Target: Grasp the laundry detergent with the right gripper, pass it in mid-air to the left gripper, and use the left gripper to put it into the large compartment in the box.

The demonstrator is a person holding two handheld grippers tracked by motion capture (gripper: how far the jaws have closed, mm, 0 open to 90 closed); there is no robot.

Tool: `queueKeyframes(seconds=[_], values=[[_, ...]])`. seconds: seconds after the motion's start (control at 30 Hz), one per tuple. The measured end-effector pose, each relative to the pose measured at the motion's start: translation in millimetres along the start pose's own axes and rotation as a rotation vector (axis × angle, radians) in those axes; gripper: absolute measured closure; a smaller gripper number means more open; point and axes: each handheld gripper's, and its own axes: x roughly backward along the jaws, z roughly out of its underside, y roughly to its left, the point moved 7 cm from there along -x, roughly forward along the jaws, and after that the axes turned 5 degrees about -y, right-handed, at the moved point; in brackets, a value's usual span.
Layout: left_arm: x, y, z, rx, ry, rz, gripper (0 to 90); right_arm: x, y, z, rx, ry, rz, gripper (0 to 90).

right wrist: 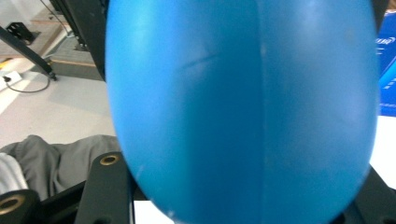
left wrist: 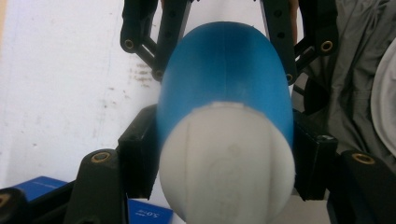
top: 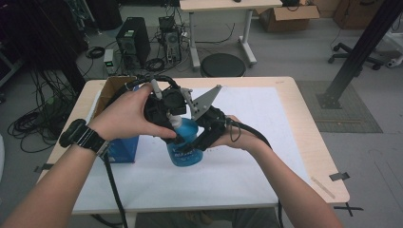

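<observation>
— Two grippers, what's each doing?
— Left gripper (top: 175,124) clamps the white cap (left wrist: 227,163); right gripper (top: 197,142) clamps the blue bottle (top: 186,145), mid-table.
— Labels?
— Bottle print unreadable; blue box (left wrist: 149,213) reads "50".
</observation>
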Motion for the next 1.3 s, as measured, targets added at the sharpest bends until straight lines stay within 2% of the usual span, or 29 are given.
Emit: queueKeyframes(seconds=[0.07, 0.13, 0.17, 0.2, 0.23, 0.27, 0.3, 0.33, 0.37, 0.4, 0.43, 0.47, 0.53, 0.57, 0.6, 0.73, 0.77, 0.9, 0.93, 1.03, 1.1, 1.13, 1.2, 1.3], values=[[1.8, 1.2, -2.2, 0.020, 0.007, 0.007, 38.0, 1.0, -0.7, -0.6, -0.007, -0.005, -0.010, 36.3], [3.1, 2.0, -2.9, 0.023, 0.011, 0.006, 38.0, 2.4, -3.9, 0.2, -0.024, -0.001, 0.014, 22.5], [8.1, 4.8, -3.7, 0.050, 0.018, -0.002, 38.0, 4.3, -7.2, 3.2, -0.035, 0.026, 0.036, 20.5], [8.1, 4.8, -3.7, 0.050, 0.018, -0.002, 38.0, 4.3, -7.2, 3.2, -0.035, 0.026, 0.036, 20.5], [12.9, 8.3, -2.9, 0.071, 0.032, -0.016, 38.0, 10.0, -12.0, 8.4, -0.043, 0.047, 0.073, 15.8], [12.9, 8.3, -2.9, 0.071, 0.032, -0.016, 38.0, 10.0, -12.0, 8.4, -0.043, 0.047, 0.073, 15.8], [20.3, 14.4, -0.7, 0.112, 0.048, -0.046, 38.0, 19.0, -17.4, 16.6, -0.063, 0.082, 0.105, 13.8], [24.1, 17.8, 0.7, 0.133, 0.055, -0.061, 38.0, 22.8, -19.3, 20.1, -0.061, 0.105, 0.129, 13.8], [24.1, 17.8, 0.7, 0.133, 0.055, -0.061, 38.0, 22.8, -19.3, 20.1, -0.061, 0.105, 0.129, 13.8], [28.2, 21.6, 2.2, 0.155, 0.059, -0.079, 38.0, 27.9, -21.7, 25.3, -0.060, 0.139, 0.155, 13.4], [37.4, 29.2, 5.4, 0.203, 0.065, -0.113, 38.1, 38.0, -24.6, 37.5, -0.076, 0.214, 0.185, 12.8], [37.4, 29.2, 5.4, 0.203, 0.065, -0.113, 38.0, 38.0, -24.6, 37.5, -0.076, 0.214, 0.185, 12.8], [53.3, 42.5, 10.4, 0.315, 0.054, -0.162, 38.1, 50.3, -27.2, 52.3, -0.077, 0.308, 0.226, 12.8], [53.3, 42.5, 10.4, 0.315, 0.054, -0.162, 38.0, 50.3, -27.2, 52.3, -0.077, 0.308, 0.226, 12.8], [59.2, 46.9, 12.4, 0.352, 0.051, -0.179, 38.0, 60.0, -27.7, 63.3, -0.081, 0.367, 0.240, 13.0], [82.2, 66.3, 22.4, 0.549, 0.024, -0.247, 38.1, 84.9, -28.8, 88.7, -0.103, 0.486, 0.271, 12.8], [86.3, 69.7, 24.7, 0.574, 0.026, -0.258, 38.1, 91.1, -29.2, 95.1, -0.104, 0.516, 0.284, 12.6], [108.1, 87.2, 41.3, 0.768, 0.032, -0.320, 38.1, 115.5, -28.2, 120.8, -0.135, 0.629, 0.311, 11.9], [111.4, 90.1, 44.7, 0.804, 0.028, -0.331, 38.1, 123.1, -27.5, 128.2, -0.140, 0.654, 0.313, 11.9], [122.8, 100.3, 60.4, 0.921, 0.034, -0.369, 38.1, 140.0, -25.5, 140.9, -0.169, 0.674, 0.325, 12.1], [128.6, 106.3, 71.1, 0.978, 0.039, -0.394, 38.0, 158.7, -23.7, 150.5, -0.197, 0.671, 0.346, 12.1], [131.4, 109.1, 76.6, 1.001, 0.043, -0.406, 38.0, 158.7, -23.7, 150.5, -0.197, 0.671, 0.346, 12.1], [135.8, 114.8, 86.9, 1.042, 0.041, -0.432, 38.1, 176.1, -22.5, 158.8, -0.223, 0.664, 0.370, 12.4], [139.6, 121.2, 100.6, 1.093, 0.038, -0.462, 38.1, 186.6, -22.5, 165.2, -0.237, 0.665, 0.384, 12.6]])
